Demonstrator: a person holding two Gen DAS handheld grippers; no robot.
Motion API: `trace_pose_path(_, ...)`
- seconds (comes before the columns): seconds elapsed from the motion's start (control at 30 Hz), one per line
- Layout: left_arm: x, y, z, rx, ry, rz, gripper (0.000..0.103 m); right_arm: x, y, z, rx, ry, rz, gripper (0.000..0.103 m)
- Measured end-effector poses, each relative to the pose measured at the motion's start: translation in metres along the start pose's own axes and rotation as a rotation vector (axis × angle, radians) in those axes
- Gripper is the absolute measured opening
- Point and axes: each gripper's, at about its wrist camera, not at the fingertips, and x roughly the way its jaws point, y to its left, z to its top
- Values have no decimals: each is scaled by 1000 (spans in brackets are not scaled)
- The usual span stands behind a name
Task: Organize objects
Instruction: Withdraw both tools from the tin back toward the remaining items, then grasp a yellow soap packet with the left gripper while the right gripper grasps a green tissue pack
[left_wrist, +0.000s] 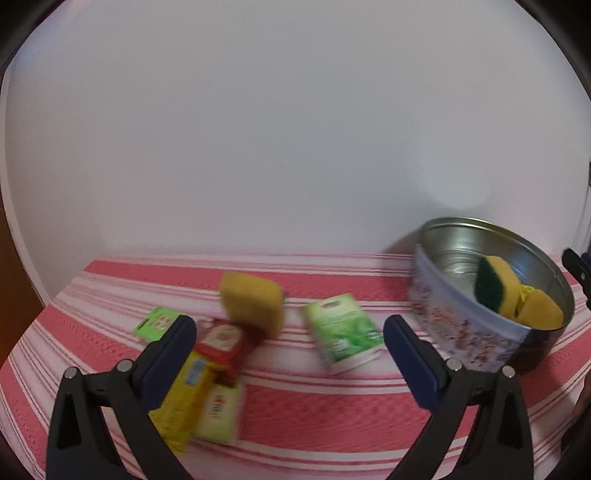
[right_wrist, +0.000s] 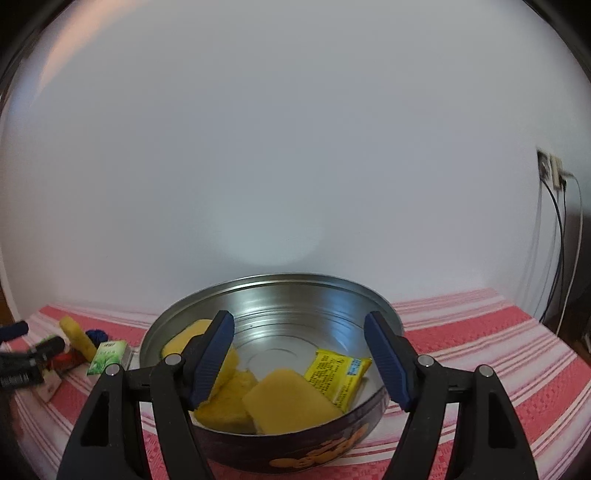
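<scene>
Green tissue pack (left_wrist: 342, 332) on striped cloth, between spread fingers of empty left hand-held gripper (left_wrist: 290, 341)

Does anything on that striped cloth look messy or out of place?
Yes. Several things lie loose on the striped cloth outside the round tin: a yellow sponge, a green and white pack and a heap of small packets overlapping at odd angles. The tin already holds sponges.

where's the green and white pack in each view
Left wrist: green and white pack lies centre, on the striped cloth between the open fingers.
Right wrist: it sits far left, beside the tin.
Shared landmark: round metal tin holding sponges.
</scene>
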Motion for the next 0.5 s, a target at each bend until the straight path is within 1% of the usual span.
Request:
trace_pose_path(0.1, 0, 19, -1, 3, 4, 12, 103, -5, 10, -1, -31, -13, 14, 75)
trace_pose_path(0.27, -3, 48, -5, 9, 27, -1, 103, -13, 18, -2, -61, -16, 30, 75)
trace_pose_path(0.4, 3, 67, -9, 2, 82, -47, 103, -15, 28, -4, -43, 13, 61, 75)
trace_pose_path(0.5, 12, 73, -15, 20, 131, -43, 99, -19, 42, -6, -42, 44, 103, 75)
